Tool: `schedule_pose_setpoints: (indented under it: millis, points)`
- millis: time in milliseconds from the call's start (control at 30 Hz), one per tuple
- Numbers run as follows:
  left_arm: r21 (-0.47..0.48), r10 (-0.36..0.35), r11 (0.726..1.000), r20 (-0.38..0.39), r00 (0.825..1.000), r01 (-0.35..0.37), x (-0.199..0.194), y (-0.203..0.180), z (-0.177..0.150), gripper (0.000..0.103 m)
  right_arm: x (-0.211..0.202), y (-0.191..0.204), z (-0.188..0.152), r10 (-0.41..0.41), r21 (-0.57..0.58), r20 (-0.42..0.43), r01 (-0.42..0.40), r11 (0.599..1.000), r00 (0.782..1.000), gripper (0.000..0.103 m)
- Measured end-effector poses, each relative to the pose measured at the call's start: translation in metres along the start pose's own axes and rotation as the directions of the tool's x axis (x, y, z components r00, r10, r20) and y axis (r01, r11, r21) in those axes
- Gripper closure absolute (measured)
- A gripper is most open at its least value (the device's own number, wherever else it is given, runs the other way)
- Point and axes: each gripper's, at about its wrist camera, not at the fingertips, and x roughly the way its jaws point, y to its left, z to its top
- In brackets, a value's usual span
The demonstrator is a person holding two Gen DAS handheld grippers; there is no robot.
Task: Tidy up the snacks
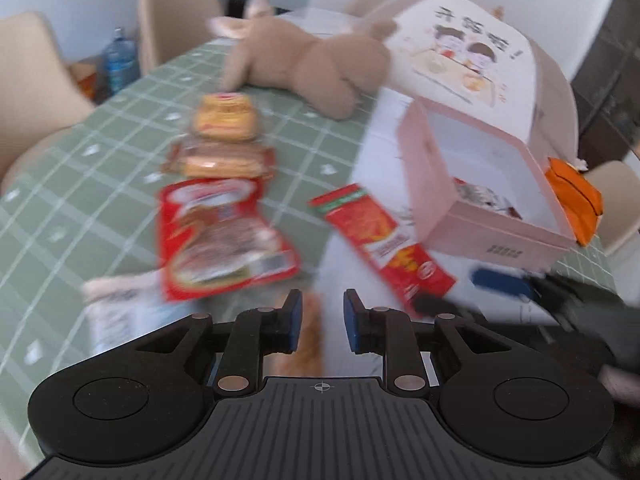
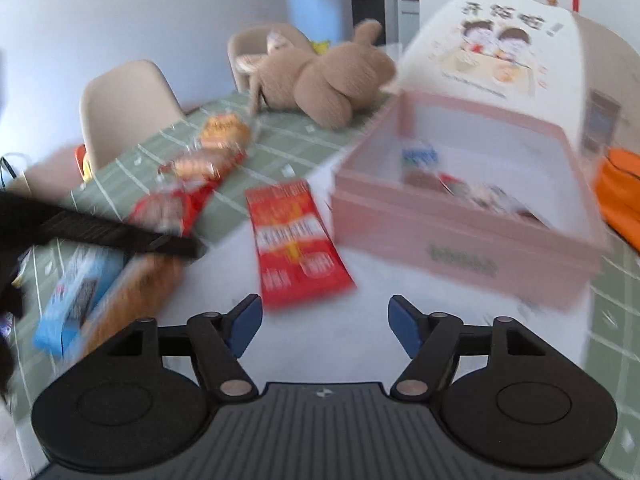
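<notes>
A pink open box [image 1: 500, 236] [image 2: 460, 232] holds a few snack packs. A long red snack pack [image 1: 380, 240] [image 2: 296, 240] lies on the white mat in front of it. A red pouch [image 1: 216, 232] [image 2: 168, 210], a biscuit pack [image 1: 220, 160] [image 2: 200, 166] and a round yellow snack [image 1: 226, 116] [image 2: 224, 130] lie in a row on the green cloth. My left gripper [image 1: 322, 320] is open and empty above an orange pack [image 1: 310, 344] [image 2: 132, 300]. My right gripper [image 2: 326, 326] is open and empty, just short of the long red pack.
A brown plush toy [image 1: 312, 68] [image 2: 328, 80] lies behind the snacks. The box lid [image 1: 464, 56] [image 2: 500, 48] stands up at the back. A blue pack [image 2: 76, 292] lies at the left. An orange item [image 1: 576, 196] [image 2: 620, 196] sits right of the box. Beige chairs [image 2: 124, 108] surround the table.
</notes>
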Motion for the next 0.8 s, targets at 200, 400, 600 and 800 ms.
schedule_pose_setpoints:
  millis: [200,400,600,800]
  points:
    - [0.001,0.046,0.999,-0.040,0.998,-0.046,-0.011,0.009,-0.016,0.077,0.053,0.022,0.015,-0.046,-0.121,-0.033,0.042,0.992,0.998,0.031]
    - [-0.003,0.022,1.000,-0.071,0.997,-0.022,0.003,0.000,-0.024,0.067,0.033,0.015,-0.001,-0.017,-0.116,-0.054,0.010,0.993,0.998,0.047]
    - [0.043,-0.007,0.999,-0.082,0.997,0.011,0.015,-0.022,-0.019,0.067,-0.013,0.003,-0.038,-0.024,-0.089,-0.079,0.016,0.996,0.997,0.047]
    - [0.075,-0.103,0.991,-0.113,0.988,0.112,0.022,-0.047,-0.021,0.067,-0.052,-0.019,-0.070,-0.116,0.018,-0.088,0.118,0.993,0.989,0.046]
